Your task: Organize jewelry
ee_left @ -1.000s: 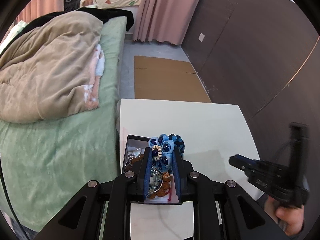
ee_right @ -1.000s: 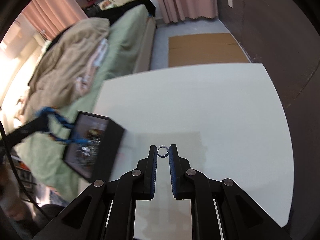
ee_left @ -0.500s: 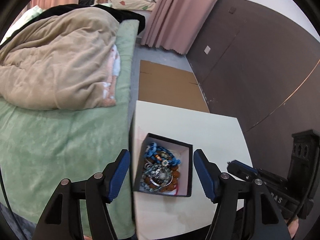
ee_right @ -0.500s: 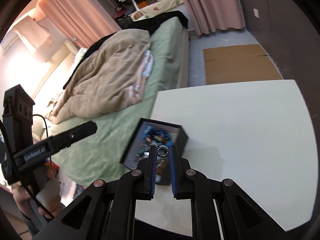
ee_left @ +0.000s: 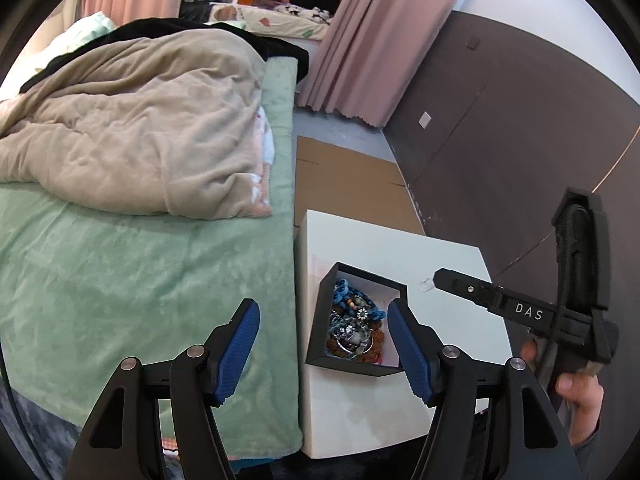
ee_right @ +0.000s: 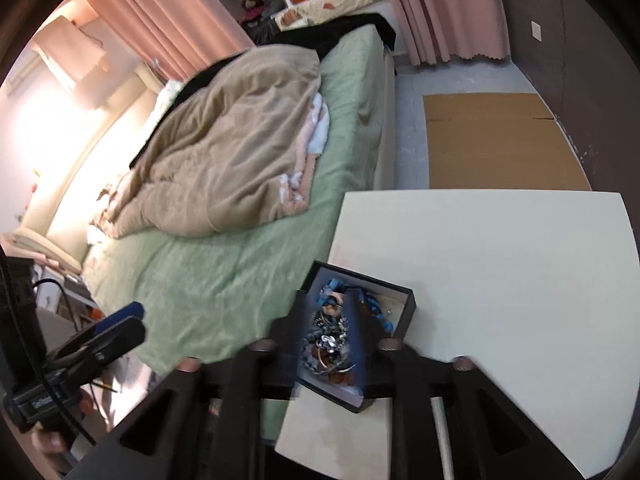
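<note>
Jewelry-filled black box (ee_left: 320, 332) on white table (ee_left: 360, 420)

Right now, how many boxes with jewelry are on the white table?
1. The black box sits at the table's near left corner, beside the bed, and is open with jewelry piled inside. No other box is in view.

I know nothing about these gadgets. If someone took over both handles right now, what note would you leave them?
Left gripper: open and empty; its jaws have just been opening.
Right gripper: open above the box, blurred; its jaws have just been opening.
Small ring: shows at the right gripper's tip; I cannot tell if it is falling free.
Black box: near the bed-side edge of the white table, holding a heap of jewelry.
Done: the pieces in view are boxed.
Left: check that the ring lands in the box.
</note>
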